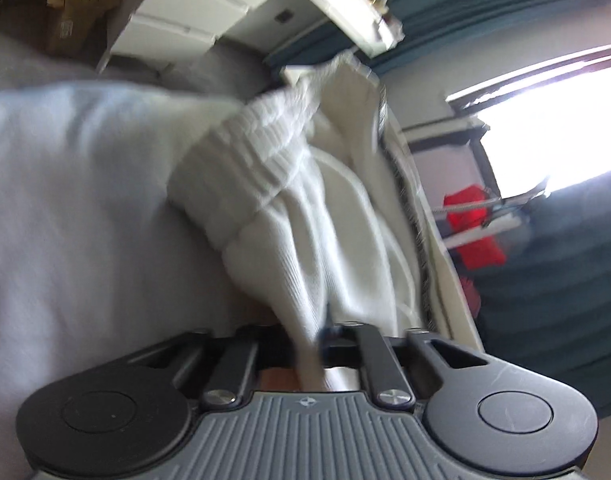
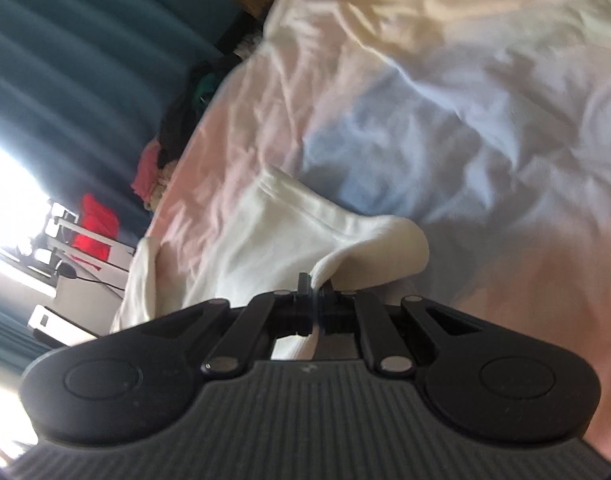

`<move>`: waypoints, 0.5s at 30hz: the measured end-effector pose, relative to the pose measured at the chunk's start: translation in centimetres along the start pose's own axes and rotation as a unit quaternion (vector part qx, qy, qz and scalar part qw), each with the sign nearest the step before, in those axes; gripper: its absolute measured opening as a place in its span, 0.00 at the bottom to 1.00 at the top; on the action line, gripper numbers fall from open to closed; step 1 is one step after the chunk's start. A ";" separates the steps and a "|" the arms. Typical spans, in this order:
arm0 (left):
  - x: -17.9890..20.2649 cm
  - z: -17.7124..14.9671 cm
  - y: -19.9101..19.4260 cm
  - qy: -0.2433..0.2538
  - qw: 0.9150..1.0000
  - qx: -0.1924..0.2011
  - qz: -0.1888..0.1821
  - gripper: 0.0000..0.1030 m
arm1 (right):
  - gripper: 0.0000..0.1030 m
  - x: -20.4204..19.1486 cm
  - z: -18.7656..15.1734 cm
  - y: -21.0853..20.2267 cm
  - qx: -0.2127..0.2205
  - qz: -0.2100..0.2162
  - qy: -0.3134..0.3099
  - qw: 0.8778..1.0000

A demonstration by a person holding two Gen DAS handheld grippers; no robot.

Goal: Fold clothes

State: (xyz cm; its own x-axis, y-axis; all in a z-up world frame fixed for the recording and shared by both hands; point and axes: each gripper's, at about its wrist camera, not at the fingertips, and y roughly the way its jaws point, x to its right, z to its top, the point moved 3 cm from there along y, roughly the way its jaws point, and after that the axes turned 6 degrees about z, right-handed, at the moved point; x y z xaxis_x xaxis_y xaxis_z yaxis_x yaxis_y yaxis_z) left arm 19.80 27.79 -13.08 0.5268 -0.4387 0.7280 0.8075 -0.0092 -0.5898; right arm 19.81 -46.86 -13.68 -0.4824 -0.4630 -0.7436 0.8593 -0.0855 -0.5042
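A white knit garment (image 1: pixel 305 208) with a ribbed waistband (image 1: pixel 241 168) and a drawstring hangs lifted in the left wrist view. My left gripper (image 1: pixel 311 340) is shut on its fabric, which runs down between the jaws. In the right wrist view the same white garment (image 2: pixel 273 236) lies partly on the bed, with one edge raised. My right gripper (image 2: pixel 315 304) is shut on that raised edge. Both views are tilted and blurred.
A pale, wrinkled bed sheet (image 2: pixel 465 100) spreads beneath the garment. Teal curtains (image 2: pixel 85 40), a bright window (image 1: pixel 557 128) and a red item (image 1: pixel 471 224) on a rack stand beyond the bed. A dark pile of clothes (image 2: pixel 177 128) sits at the bed's far edge.
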 end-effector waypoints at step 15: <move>-2.5 3.6 -11.1 0.016 0.997 0.078 0.016 0.03 | 0.05 0.5 2.8 -6.7 0.072 -0.022 -0.025 0.997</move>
State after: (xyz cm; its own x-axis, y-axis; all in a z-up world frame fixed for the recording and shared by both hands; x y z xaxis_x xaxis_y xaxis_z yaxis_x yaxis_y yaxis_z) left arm 10.50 32.23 -7.09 0.5456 -0.4649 0.6973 0.8236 0.1438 -0.5486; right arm 14.29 -48.96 -9.46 -0.5142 -0.4989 -0.6976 0.8547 -0.2299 -0.4655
